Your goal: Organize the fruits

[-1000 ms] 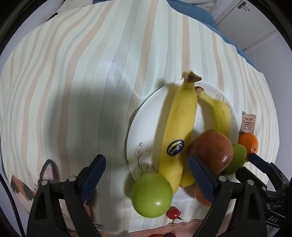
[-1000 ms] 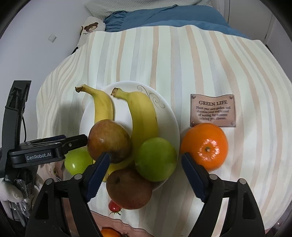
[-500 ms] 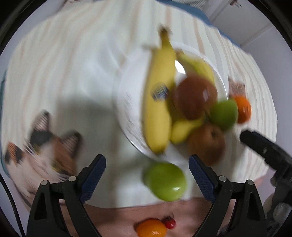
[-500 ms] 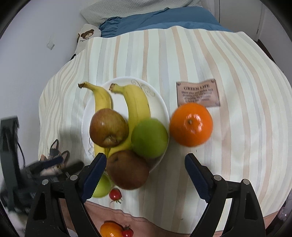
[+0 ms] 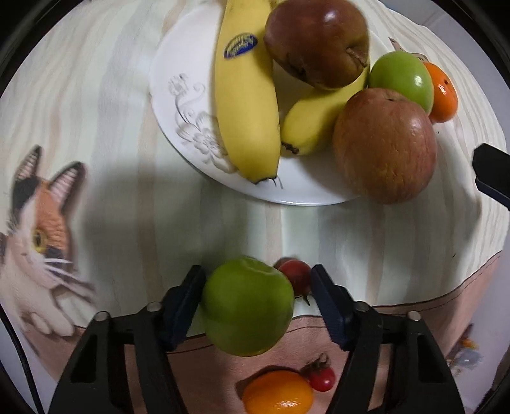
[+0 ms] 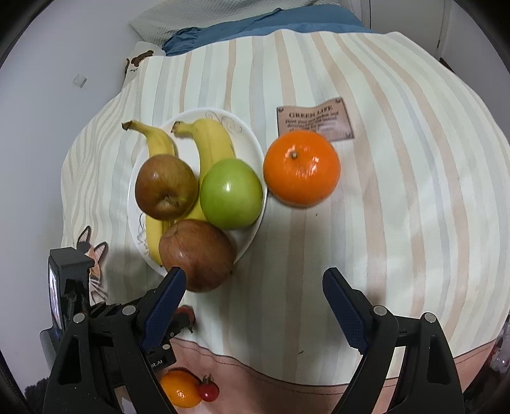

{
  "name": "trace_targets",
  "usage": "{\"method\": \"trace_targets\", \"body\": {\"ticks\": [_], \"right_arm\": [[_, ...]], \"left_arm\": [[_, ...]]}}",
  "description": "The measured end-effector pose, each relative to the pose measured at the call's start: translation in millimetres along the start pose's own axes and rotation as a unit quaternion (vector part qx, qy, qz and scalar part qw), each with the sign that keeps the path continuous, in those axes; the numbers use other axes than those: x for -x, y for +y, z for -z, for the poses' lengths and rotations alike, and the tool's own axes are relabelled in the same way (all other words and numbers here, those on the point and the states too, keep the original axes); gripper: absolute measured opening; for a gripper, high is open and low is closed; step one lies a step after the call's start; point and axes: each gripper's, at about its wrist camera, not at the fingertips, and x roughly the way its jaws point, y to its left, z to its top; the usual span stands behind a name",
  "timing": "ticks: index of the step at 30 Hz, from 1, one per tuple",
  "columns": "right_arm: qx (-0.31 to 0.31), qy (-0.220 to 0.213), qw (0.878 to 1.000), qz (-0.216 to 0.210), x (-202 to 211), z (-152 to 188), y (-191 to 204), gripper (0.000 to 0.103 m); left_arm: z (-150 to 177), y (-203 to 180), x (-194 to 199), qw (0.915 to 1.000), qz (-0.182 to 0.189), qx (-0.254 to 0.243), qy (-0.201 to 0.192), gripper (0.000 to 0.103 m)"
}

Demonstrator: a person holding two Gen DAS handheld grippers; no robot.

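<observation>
A white plate (image 5: 178, 63) (image 6: 251, 140) holds two bananas (image 5: 245, 105), a brown pear (image 5: 318, 41), a green apple (image 6: 232, 194) and a red-brown apple (image 5: 385, 146) at its near rim. A second green apple (image 5: 247, 305) lies on the striped cloth in front of the plate. My left gripper (image 5: 257, 270) points down over it with its jaws closing. The left pad touches the apple, and the right pad stands a little off, with a cherry tomato (image 5: 295, 277) in the gap. My right gripper (image 6: 254, 274) is open over bare cloth, nothing between its fingers. An orange (image 6: 301, 168) sits ahead of it, right of the plate.
A small orange fruit (image 6: 180, 391) and a second cherry tomato (image 6: 208, 391) lie on the cloth's pink border near the front edge. A brown "Green Life" patch (image 6: 315, 119) lies behind the orange. A cat picture (image 5: 41, 235) marks the cloth's left corner. Blue bedding (image 6: 255, 25) lies at the back.
My left gripper has come back toward the front edge and down over the loose green apple, and its jaws have narrowed around it. My right gripper has drawn back from the plate and the orange.
</observation>
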Motion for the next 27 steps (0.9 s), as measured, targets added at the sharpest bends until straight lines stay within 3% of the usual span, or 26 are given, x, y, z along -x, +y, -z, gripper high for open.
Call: {"method": "trace_targets", "body": {"ticks": [4, 10, 12, 13, 17, 19, 21, 23, 25, 27], "right_arm": [[0.007, -0.004, 1.0, -0.003, 1.3, 2.6, 5.6, 0.09], [0.01, -0.021, 1.0, -0.006, 11.9, -4.6, 8.6, 0.09], [0.009, -0.027, 1.0, -0.007, 16.4, -8.2, 7.7, 0.09], [0.006, -0.03, 0.999, -0.009, 19.1, -10.6, 7.0, 0.09], [0.003, -0.034, 0.999, -0.012, 21.0, -20.4, 6.2, 0.09], [0.0, -0.033, 0.999, -0.013, 20.0, -23.9, 6.6, 0.09], [0.003, -0.034, 0.999, -0.015, 21.8, -24.7, 8.4, 0.09], [0.008, -0.036, 0.999, -0.012, 23.7, -22.1, 9.9, 0.09], [0.007, -0.033, 0.999, -0.011, 21.5, -19.2, 8.7, 0.09], [-0.002, -0.025, 1.0, -0.013, 14.4, -17.2, 3.9, 0.09]], "left_arm": [[1.3, 2.4, 13.5, 0.9998, -0.012, -0.004, -0.014, 0.05], [-8.8, 19.3, 36.6, 0.9993, -0.003, 0.021, -0.031, 0.045], [-15.6, 25.3, 53.5, 0.9983, 0.009, 0.032, -0.048, 0.025], [-21.1, 26.2, 61.5, 0.9982, 0.013, 0.03, -0.051, 0.007], [-50.2, 36.2, 77.1, 0.9956, 0.043, 0.046, -0.068, 0.012], [-59.8, 42.7, 68.4, 0.9964, 0.06, 0.044, -0.039, 0.016], [-54.6, 55.2, 59.7, 0.9941, 0.093, 0.054, -0.008, 0.026], [-43.4, 55.6, 50.6, 0.9933, 0.102, 0.053, 0.012, 0.05], [-33.4, 53.5, 41.3, 0.9933, 0.099, 0.051, 0.028, 0.058], [-31.2, 48.8, 26.6, 0.9924, 0.099, 0.057, 0.047, 0.059]]}}
